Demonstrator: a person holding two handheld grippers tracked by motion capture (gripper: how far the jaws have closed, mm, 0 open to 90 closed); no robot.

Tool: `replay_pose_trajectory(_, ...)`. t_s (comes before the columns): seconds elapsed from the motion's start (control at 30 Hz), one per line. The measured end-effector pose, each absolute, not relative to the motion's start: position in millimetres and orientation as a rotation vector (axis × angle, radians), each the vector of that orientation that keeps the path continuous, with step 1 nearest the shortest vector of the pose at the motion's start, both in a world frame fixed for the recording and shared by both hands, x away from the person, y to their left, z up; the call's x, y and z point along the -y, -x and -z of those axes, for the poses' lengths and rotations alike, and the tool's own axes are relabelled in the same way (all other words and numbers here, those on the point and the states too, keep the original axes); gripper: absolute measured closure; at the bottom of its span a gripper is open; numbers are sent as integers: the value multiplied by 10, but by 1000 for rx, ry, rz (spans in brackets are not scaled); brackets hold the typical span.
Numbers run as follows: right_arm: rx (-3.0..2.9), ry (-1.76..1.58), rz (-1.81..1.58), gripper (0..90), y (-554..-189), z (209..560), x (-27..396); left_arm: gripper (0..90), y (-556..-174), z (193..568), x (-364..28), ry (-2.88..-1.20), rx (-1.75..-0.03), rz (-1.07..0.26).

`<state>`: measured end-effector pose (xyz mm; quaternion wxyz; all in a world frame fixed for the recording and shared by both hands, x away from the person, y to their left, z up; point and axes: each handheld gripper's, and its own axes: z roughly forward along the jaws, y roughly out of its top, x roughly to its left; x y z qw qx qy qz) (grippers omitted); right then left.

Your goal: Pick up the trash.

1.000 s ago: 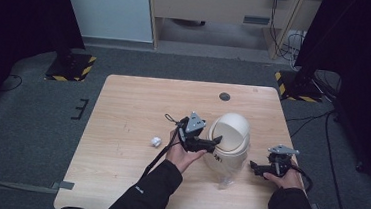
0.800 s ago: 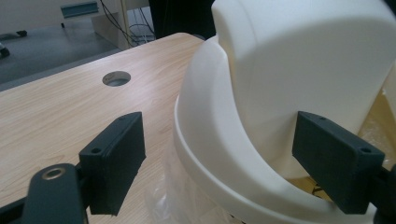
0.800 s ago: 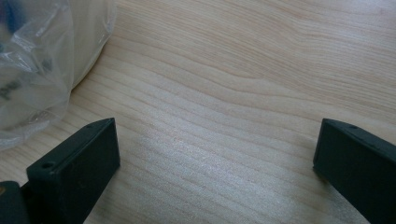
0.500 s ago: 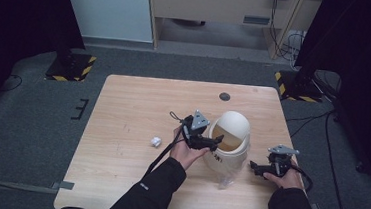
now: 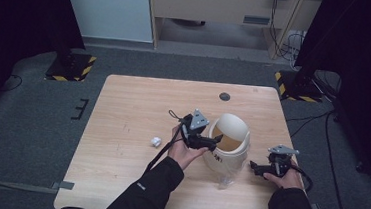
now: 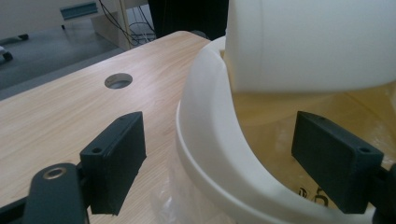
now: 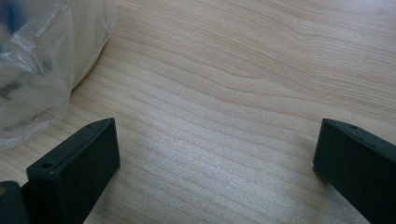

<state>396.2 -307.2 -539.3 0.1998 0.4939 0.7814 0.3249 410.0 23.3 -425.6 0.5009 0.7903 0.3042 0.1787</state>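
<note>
My left claw point(image 6: 219, 163) spread astride the bin point(image 5: 228, 143) rim — a skewed pinch could tip it; right claw point(image 7: 215, 172) spread, idle.

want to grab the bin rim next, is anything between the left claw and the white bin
Nothing visible stands in the way. The left claw is open and already straddles the rim of the white bin: one jaw outside over the table, the other inside the opening, under the swing lid.

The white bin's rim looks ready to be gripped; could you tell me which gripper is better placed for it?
Left. The left gripper is open with its fingers astride the white bin's rim; the right gripper sits open beside the bin over bare table.
</note>
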Motion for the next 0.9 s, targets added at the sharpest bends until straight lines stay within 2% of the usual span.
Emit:
replay_pose_trajectory(0.2,-2184,-1379,-908,8,-3963,5394,3072,170,-3995,4120,-455,-1903,-714,-466)
replay_pose_trajectory(0.47,-2184,-1379,-907,7,-3963,5394,3071,165,-3852,3981,-991,-1897,-718,-539)
replay_pose_trajectory(0.67,-2185,-1380,-907,7,-3961,5393,3069,165,-3810,4166,-1464,-1907,-825,-571)
replay_pose_trajectory(0.9,-2187,-1379,-910,8,-3960,5393,3067,176,-3853,4418,-1630,-1920,-877,-592)
